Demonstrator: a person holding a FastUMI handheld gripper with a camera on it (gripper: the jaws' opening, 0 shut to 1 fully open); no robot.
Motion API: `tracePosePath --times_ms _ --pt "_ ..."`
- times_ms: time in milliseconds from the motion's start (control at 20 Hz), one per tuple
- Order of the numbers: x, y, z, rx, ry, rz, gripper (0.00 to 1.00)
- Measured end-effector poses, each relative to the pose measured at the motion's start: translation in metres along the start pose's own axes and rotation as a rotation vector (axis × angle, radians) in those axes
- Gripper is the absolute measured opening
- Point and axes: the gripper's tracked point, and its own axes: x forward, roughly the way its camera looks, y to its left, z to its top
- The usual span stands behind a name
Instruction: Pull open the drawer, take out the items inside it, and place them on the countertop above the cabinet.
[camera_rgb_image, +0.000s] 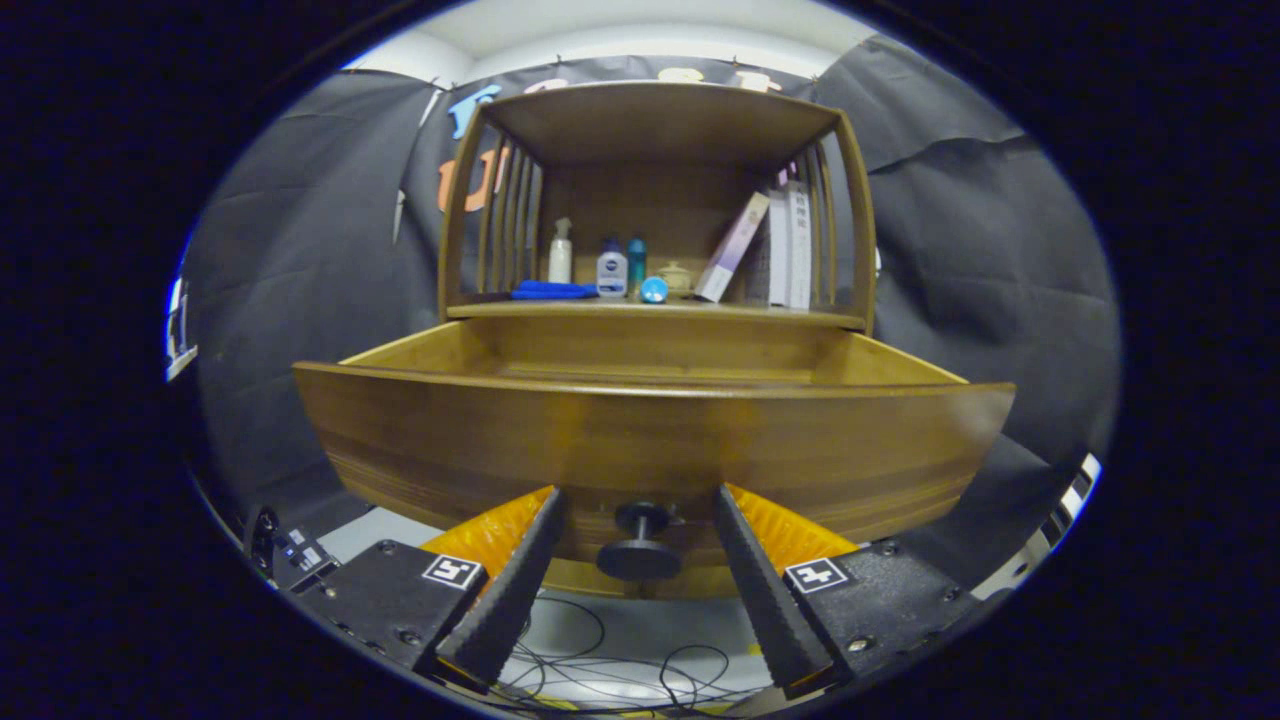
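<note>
Gripper (640, 500) spread wide around knob (639, 545) of open drawer (650, 440) — careless lift risks snagging its front edge.

Drawer (650, 440): honey-brown wood, horizontal grain; knob (640, 545) black. Shelf (655, 312) above, same brown. On it: blue cloth (552, 291), white spray bottle (560, 255), white bottle with blue label (612, 272), teal bottle (636, 258), pale books (785, 245). My tongs (640, 510) carry black-and-white square markers.

Dim, sharp centre, fisheye-warped edges
</note>
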Motion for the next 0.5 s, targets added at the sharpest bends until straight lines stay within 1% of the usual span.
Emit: tracePosePath --times_ms 50,150,250,500 --pt "0.001 0.0 -0.001 -0.004 -0.008 -0.016 0.93" --pt "0.001 0.001 0.0 -0.002 -0.024 -0.042 0.93" --pt "0.005 0.005 0.001 -0.003 -0.041 -0.045 0.94" --pt "0.021 0.0 0.008 0.008 -0.052 -0.012 0.95"
